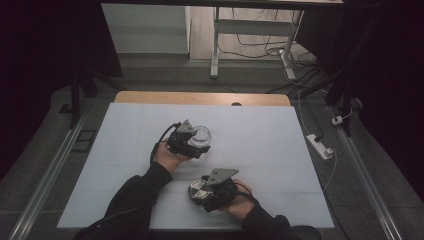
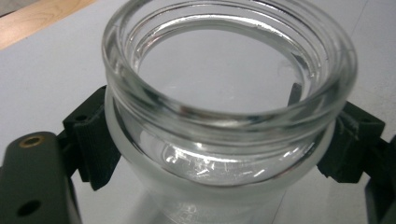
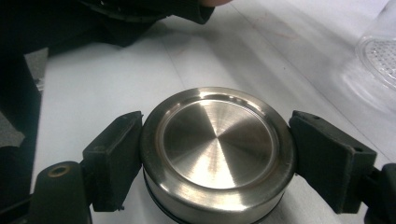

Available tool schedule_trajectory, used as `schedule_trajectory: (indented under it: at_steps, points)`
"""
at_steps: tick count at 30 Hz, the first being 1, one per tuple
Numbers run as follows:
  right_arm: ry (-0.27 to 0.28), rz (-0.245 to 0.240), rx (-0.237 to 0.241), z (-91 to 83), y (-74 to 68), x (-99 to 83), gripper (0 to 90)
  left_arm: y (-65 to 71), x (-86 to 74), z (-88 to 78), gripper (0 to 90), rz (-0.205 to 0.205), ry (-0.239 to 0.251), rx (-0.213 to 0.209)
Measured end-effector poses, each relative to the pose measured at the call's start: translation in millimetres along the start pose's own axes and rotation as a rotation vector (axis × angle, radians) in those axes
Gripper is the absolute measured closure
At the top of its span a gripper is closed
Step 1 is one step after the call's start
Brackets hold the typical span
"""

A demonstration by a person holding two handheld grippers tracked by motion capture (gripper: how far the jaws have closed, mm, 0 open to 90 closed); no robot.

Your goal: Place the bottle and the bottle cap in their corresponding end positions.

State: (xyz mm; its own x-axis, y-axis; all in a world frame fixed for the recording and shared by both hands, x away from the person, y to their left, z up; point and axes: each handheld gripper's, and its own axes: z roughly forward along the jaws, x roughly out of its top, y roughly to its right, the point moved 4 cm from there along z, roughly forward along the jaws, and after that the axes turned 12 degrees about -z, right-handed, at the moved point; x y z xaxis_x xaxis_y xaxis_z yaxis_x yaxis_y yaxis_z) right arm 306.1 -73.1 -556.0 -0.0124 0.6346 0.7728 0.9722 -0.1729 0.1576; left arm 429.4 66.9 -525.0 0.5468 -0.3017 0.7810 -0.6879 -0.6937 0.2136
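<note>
The jar [image 2: 224,93] is clear glass with a thick round rim and an open mouth. You can see the surface right through it. The left tongs [image 1: 192,142] grip it just under the rim, one black pad [image 2: 93,140] on each side. In the high view the jar [image 1: 200,136] sits near the middle of the white surface [image 1: 125,150].

The lid [image 3: 217,151] is round, shiny metal, with a flat top that has fine brushed lines and a raised edge. A thin dark ring runs around its bottom. The right tongs [image 1: 207,191] grip it by its sides, a pad [image 3: 114,156] pressed on each side. The lid [image 1: 198,190] is nearer the person than the jar, a little apart from it, low over the surface or on it; I cannot tell which.

The surface is a white sheet over a wooden top [image 1: 200,98], whose bare edge shows on the far side of the jar. Beyond that is a grey floor [image 1: 165,75] with loose cables [image 1: 260,47] and the legs of a white table [image 1: 216,45]. A power strip [image 1: 320,145] lies on the floor to the right of the surface. The room's sides are dark.
</note>
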Motion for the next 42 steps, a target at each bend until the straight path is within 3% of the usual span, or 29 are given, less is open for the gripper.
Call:
schedule_trajectory:
  at_steps: [10, 16, 25, 30, 33, 37, 42]
  points:
    - [-0.072, -0.035, -0.019, 6.0, 1.4, -5.6, 19.8, -0.8, -5.8, 7.8, 15.3, -0.003, -0.027, -0.002]
    - [-0.089, -0.039, -0.019, 5.4, 2.2, -6.3, 19.7, -1.8, -8.5, 8.7, 15.2, -0.008, -0.026, -0.008]
    - [-0.107, -0.012, -0.007, 5.5, 2.9, -8.1, 18.4, -1.0, -12.8, 7.9, 14.8, 0.012, -0.020, -0.002]
    - [-0.101, -0.004, -0.017, 5.2, 1.9, -6.0, 16.1, -1.3, -13.3, 8.1, 14.4, 0.010, -0.022, -0.010]
    - [-0.087, 0.004, -0.018, 4.1, 1.3, -3.8, 14.2, -1.6, -12.3, 9.5, 13.1, -0.021, -0.040, -0.017]
    - [-0.070, 0.006, -0.024, 1.3, 2.2, -1.1, 12.0, 0.3, -13.9, 11.7, 8.3, 0.014, -0.083, 0.011]
    - [-0.048, 0.024, -0.028, -3.6, 4.0, 1.8, 10.3, 2.9, -13.1, 9.3, 3.7, 0.032, -0.098, 0.014]
